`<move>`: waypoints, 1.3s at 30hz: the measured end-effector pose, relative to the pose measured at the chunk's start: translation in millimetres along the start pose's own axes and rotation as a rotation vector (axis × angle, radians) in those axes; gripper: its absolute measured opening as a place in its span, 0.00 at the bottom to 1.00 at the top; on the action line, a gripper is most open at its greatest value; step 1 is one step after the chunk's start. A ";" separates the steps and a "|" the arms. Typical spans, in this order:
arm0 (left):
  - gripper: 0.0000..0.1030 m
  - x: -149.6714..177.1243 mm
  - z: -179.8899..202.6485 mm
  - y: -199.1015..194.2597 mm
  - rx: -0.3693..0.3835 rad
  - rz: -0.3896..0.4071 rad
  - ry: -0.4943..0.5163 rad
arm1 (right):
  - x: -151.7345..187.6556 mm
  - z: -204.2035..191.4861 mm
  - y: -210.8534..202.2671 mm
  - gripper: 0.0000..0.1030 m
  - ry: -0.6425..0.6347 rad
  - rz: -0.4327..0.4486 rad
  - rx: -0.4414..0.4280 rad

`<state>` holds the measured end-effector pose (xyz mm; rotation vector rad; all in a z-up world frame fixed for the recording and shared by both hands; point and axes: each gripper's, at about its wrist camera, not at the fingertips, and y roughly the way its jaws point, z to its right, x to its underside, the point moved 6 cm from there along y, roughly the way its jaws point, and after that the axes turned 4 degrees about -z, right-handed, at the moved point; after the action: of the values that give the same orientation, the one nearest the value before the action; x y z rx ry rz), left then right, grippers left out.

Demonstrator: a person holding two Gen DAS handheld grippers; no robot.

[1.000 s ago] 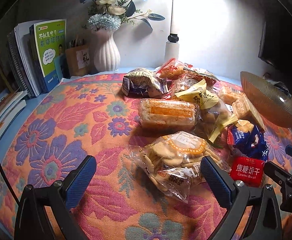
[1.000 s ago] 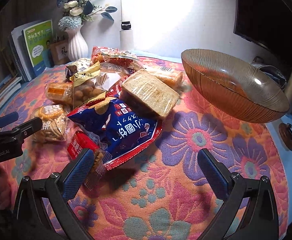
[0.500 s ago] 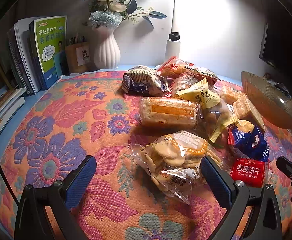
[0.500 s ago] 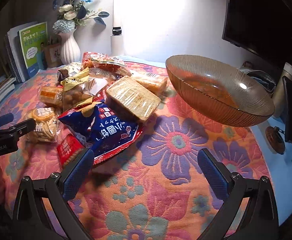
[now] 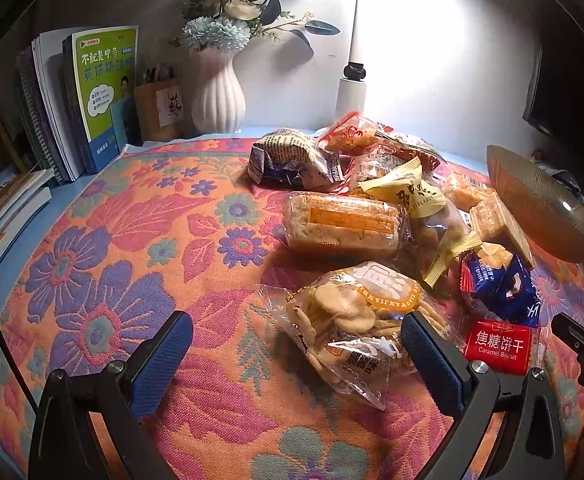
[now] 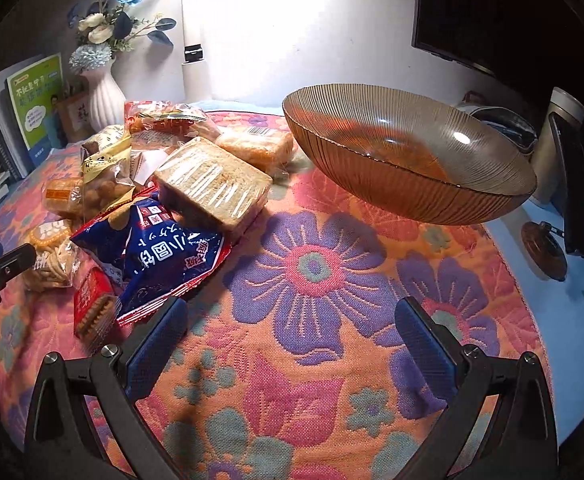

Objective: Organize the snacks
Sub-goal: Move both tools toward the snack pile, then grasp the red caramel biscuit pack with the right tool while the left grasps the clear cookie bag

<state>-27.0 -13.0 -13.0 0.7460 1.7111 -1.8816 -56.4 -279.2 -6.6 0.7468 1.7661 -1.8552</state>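
Both grippers gape empty. The left gripper [image 5: 298, 354] hangs nearest the round-cracker bag [image 5: 356, 320], lying just ahead toward its right finger; the bowl [image 6: 408, 160] sits far right.

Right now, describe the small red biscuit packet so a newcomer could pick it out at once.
Start at the heap of snacks on the floral cloth, left of the amber glass bowl. At the heap's near edge, right of the clear bag of round crackers and just in front of the blue packet, lies the red packet. It is the smallest, flat, with white characters and "Caramel Biscuit".
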 end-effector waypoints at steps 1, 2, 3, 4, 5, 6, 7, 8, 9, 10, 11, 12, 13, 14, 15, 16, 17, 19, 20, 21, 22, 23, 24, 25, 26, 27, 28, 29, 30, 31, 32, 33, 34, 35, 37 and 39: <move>1.00 -0.1 0.3 0.0 0.000 0.000 0.000 | -0.1 1.0 -0.1 1.00 0.006 0.001 0.006; 1.00 -0.2 0.3 -0.4 0.005 0.001 0.002 | 0.3 2.3 -0.1 1.00 0.011 0.001 0.011; 1.00 -0.2 0.6 -0.9 0.009 0.003 0.004 | 0.5 3.2 0.5 1.00 0.017 -0.002 0.016; 1.00 -0.3 1.0 -1.6 0.013 0.006 0.005 | 0.9 3.9 1.4 1.00 0.022 -0.007 0.020; 1.00 -0.3 1.3 -2.2 0.015 0.009 0.007 | 1.0 4.4 2.5 1.00 0.026 -0.013 0.021; 1.00 -0.2 1.5 -2.8 0.016 0.012 0.007 | 1.5 4.8 3.0 1.00 0.030 -0.018 0.025; 1.00 -0.1 1.8 -3.1 0.016 0.013 0.008 | 1.6 5.7 4.0 1.00 0.036 -0.024 0.030; 1.00 0.2 1.6 -3.4 0.017 0.013 0.007 | 1.5 6.3 4.8 1.00 0.040 -0.028 0.033; 1.00 0.4 1.8 -3.5 0.019 0.013 0.007 | 1.8 6.9 5.3 1.00 0.044 -0.032 0.036; 1.00 0.5 1.9 -3.6 0.022 0.013 0.007 | 2.0 7.5 5.7 1.00 0.046 -0.035 0.040; 1.00 0.4 1.7 -3.5 0.024 0.012 0.006 | 2.4 8.2 6.4 1.00 0.048 -0.038 0.044; 1.00 0.4 1.7 -3.4 0.025 0.012 0.005 | 2.5 8.2 7.2 1.00 0.049 -0.042 0.048; 1.00 0.5 1.7 -3.5 0.024 0.012 0.005 | 2.7 8.1 7.8 1.00 0.049 -0.046 0.051; 1.00 0.5 1.7 -3.6 0.025 0.012 0.005 | 2.8 8.2 8.5 1.00 0.049 -0.049 0.052; 1.00 0.4 1.9 -3.7 0.026 0.013 0.006 | 3.0 8.3 9.1 1.00 0.049 -0.053 0.054; 1.00 0.3 1.9 -3.9 0.027 0.015 0.006 | 3.0 8.6 10.0 1.00 0.051 -0.056 0.056; 1.00 0.3 2.1 -4.2 0.028 0.017 0.006 | 3.0 8.6 10.7 1.00 0.051 -0.059 0.055; 1.00 0.3 2.2 -4.5 0.033 0.019 0.007 | 2.9 8.4 11.4 1.00 0.052 -0.063 0.051; 1.00 0.3 2.5 -4.7 0.036 0.020 0.007 | 3.0 8.4 11.5 1.00 0.053 -0.064 0.051; 1.00 0.3 2.6 -5.0 0.040 0.020 0.007 | 3.0 8.7 11.5 1.00 0.054 -0.064 0.050; 1.00 0.3 2.9 -5.0 0.043 0.020 0.007 | 2.7 8.8 11.7 1.00 0.055 -0.063 0.048; 1.00 0.2 2.9 -5.2 0.049 0.019 0.007 | 2.4 8.9 11.7 1.00 0.056 -0.060 0.044; 1.00 0.3 3.4 -5.2 0.055 0.017 0.007 | 2.3 9.2 10.8 1.00 0.057 -0.056 0.036; 1.00 0.3 3.1 -5.6 0.060 0.014 0.008 | 2.2 8.8 9.1 1.00 0.058 -0.047 0.024; 1.00 0.5 3.6 -6.1 0.063 0.012 0.010 | 1.9 8.0 5.9 1.00 0.056 -0.035 0.004; 1.00 0.7 4.1 -7.3 0.067 0.010 0.019 | 1.0 7.8 2.4 1.00 0.052 -0.023 -0.020; 1.00 0.6 5.3 -9.0 0.074 0.007 0.031 | -0.2 7.6 -2.4 1.00 0.047 -0.010 -0.041; 1.00 0.7 6.9 -10.9 0.087 0.000 0.047 | -2.0 6.8 -8.4 1.00 0.041 0.002 -0.062; 1.00 0.8 8.6 -12.7 0.097 -0.010 0.068 | -4.1 5.2 -15.8 1.00 0.028 0.015 -0.089; 1.00 0.5 9.8 -14.5 0.101 -0.022 0.094 | -6.7 1.4 -23.3 1.00 0.007 0.023 -0.124; 1.00 0.1 10.9 -16.0 0.096 -0.035 0.123 | -9.3 -5.2 -29.5 1.00 -0.026 0.023 -0.164; 1.00 -0.4 12.2 -16.3 0.093 -0.053 0.154 | -10.2 -13.8 -34.6 1.00 -0.068 0.013 -0.204; 1.00 -0.5 13.6 -15.8 0.103 -0.075 0.189 | -10.2 -24.4 -38.2 1.00 -0.118 -0.004 -0.242; 1.00 -0.4 15.4 -15.5 0.121 -0.093 0.219 | -8.4 -36.6 -41.1 1.00 -0.173 -0.022 -0.278; 1.00 -0.1 18.5 -13.5 0.160 -0.128 0.263 | -3.3 -60.2 -44.8 1.00 -0.275 -0.054 -0.341; 1.00 -0.8 21.4 -9.8 0.192 -0.150 0.293 | 1.3 -78.5 -45.7 1.00 -0.348 -0.064 -0.362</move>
<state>-34.6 -33.4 -3.9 1.0378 1.8201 -2.1495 -82.7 -198.1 24.6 0.2180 1.8315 -1.5257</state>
